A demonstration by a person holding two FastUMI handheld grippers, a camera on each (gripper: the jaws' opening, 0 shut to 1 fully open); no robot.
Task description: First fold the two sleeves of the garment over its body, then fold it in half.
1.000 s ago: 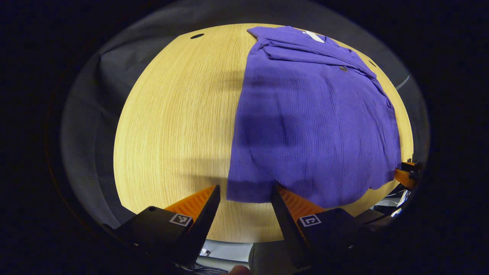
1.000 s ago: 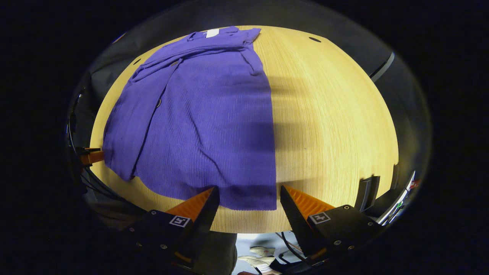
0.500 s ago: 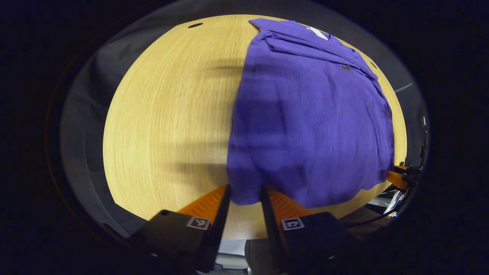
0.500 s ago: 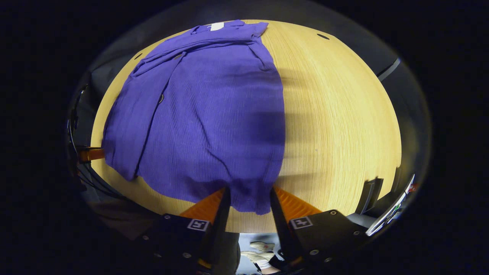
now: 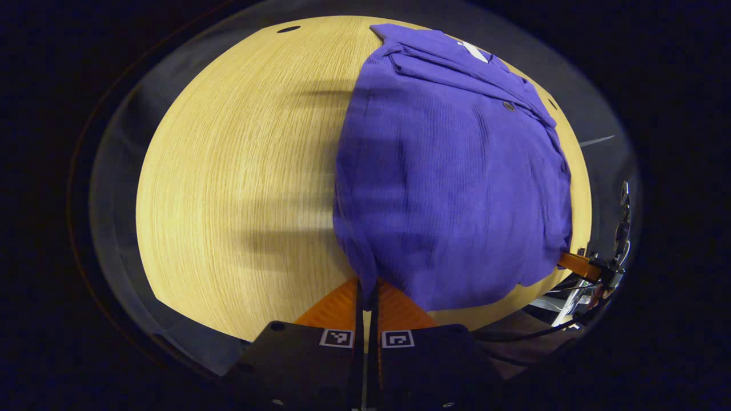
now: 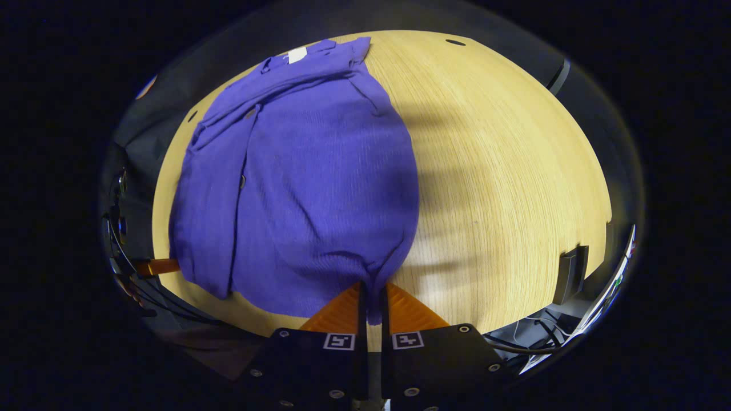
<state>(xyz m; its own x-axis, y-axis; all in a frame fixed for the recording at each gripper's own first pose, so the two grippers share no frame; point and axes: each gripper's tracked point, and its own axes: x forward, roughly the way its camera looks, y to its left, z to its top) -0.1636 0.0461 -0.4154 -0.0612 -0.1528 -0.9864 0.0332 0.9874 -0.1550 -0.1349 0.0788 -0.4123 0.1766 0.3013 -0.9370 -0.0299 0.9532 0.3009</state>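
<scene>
Left gripper view: ribbed purple garment (image 5: 451,188) on grained wooden table (image 5: 240,188).

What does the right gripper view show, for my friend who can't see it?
The right gripper is shut on the near hem corner of a purple garment, bunching the cloth between its fingers. The garment lies on a light wooden table with its sleeves already folded in, its collar at the far end.
</scene>
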